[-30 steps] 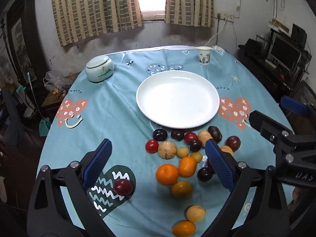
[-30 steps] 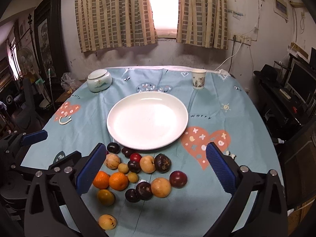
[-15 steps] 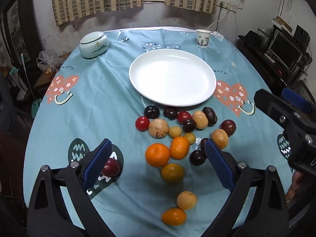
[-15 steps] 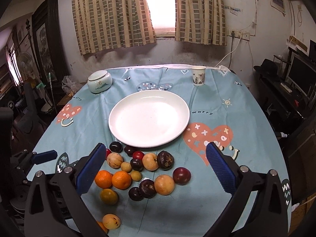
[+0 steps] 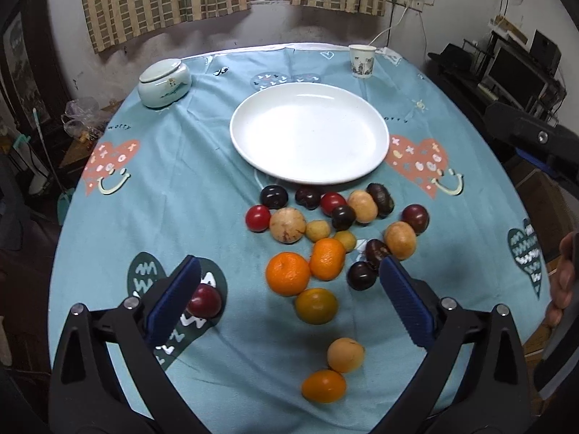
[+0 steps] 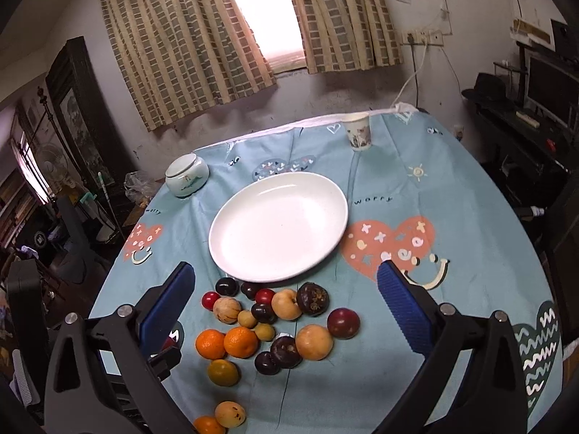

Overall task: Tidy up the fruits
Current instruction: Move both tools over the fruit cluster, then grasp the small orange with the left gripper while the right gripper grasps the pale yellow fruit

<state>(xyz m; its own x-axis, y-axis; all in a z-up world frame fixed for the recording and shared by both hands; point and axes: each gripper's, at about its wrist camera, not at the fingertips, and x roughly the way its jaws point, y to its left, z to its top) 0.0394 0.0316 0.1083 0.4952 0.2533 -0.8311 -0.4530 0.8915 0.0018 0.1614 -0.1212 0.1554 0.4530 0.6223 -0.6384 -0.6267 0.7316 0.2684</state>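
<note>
Holding both tools above the near edge of the round table, you have the left gripper (image 5: pixel 287 296) spread wide with nothing between its blue pads; a single dark red plum (image 5: pixel 204 301) lies on the blue tablecloth (image 5: pixel 173 181) just beside the left pad, at the lower left of the left wrist view, apart from the other fruit. Your right gripper (image 6: pixel 286 296) is likewise wide apart and grips nothing.

The white plate (image 5: pixel 309 133) sits bare in the middle of the frame. Below it the fruit lies in a loose cluster on the cloth: two mandarins (image 5: pixel 288 273) touching side by side, a greenish-orange citrus (image 5: pixel 316 305) just under them, dark plums, red ones, tan round fruits and a mangosteen (image 6: pixel 312 298) close to the plate's near rim. Two more pieces, a tan fruit (image 5: pixel 345 354) and an orange one (image 5: pixel 324 386), rest touching each other at the bottom centre of the left view.

In the upper left stands a lidded ceramic jar (image 5: pixel 164 83), and in the upper right a paper cup (image 5: pixel 362 61). Striped curtains (image 6: pixel 188 36) hang behind the table.
</note>
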